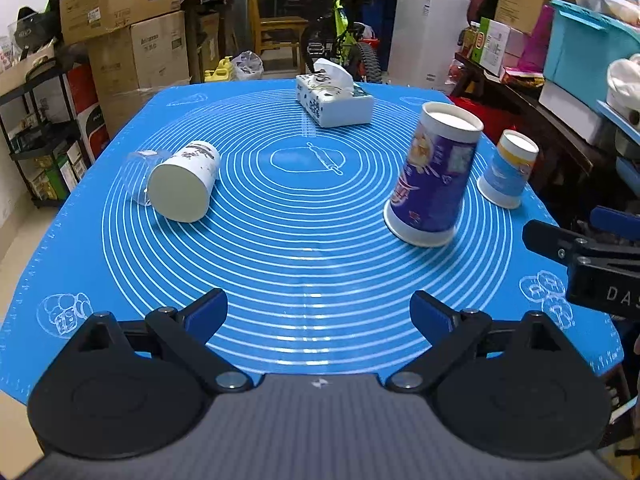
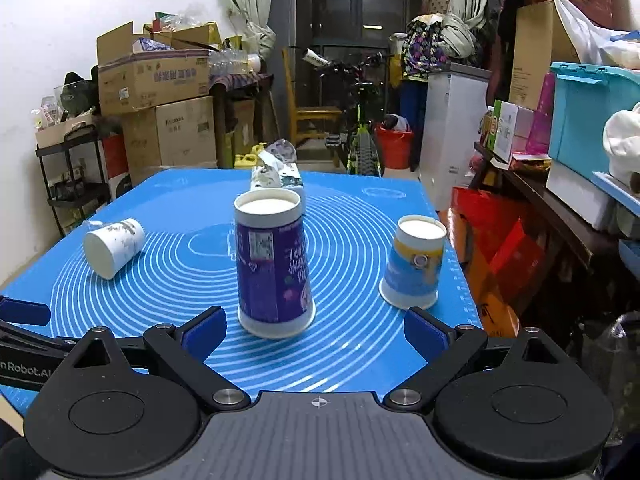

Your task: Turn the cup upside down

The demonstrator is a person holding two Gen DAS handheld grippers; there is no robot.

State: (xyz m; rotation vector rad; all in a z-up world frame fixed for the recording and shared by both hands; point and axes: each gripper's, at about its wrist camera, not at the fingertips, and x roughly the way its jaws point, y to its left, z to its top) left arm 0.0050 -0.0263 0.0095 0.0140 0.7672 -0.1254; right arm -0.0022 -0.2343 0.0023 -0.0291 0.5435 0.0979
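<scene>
A tall purple paper cup (image 1: 434, 176) (image 2: 272, 266) stands upside down on the blue mat (image 1: 304, 248) (image 2: 352, 344). A small blue-and-yellow cup (image 1: 508, 168) (image 2: 414, 262) stands upside down to its right. A white cup (image 1: 184, 180) (image 2: 114, 246) lies on its side at the left, its base facing me, with a clear plastic cup (image 1: 140, 168) behind it. My left gripper (image 1: 318, 316) is open and empty over the mat's near edge. My right gripper (image 2: 314, 332) is open and empty, just in front of the purple cup, and it shows at the right edge of the left wrist view (image 1: 580, 248).
A white tissue box (image 1: 332, 100) (image 2: 276, 178) sits at the mat's far side. Cardboard boxes (image 1: 120, 12), a bicycle (image 2: 360, 128) and a white cabinet (image 1: 428, 32) stand behind the table. A cluttered shelf with a turquoise bin (image 2: 588, 120) runs along the right.
</scene>
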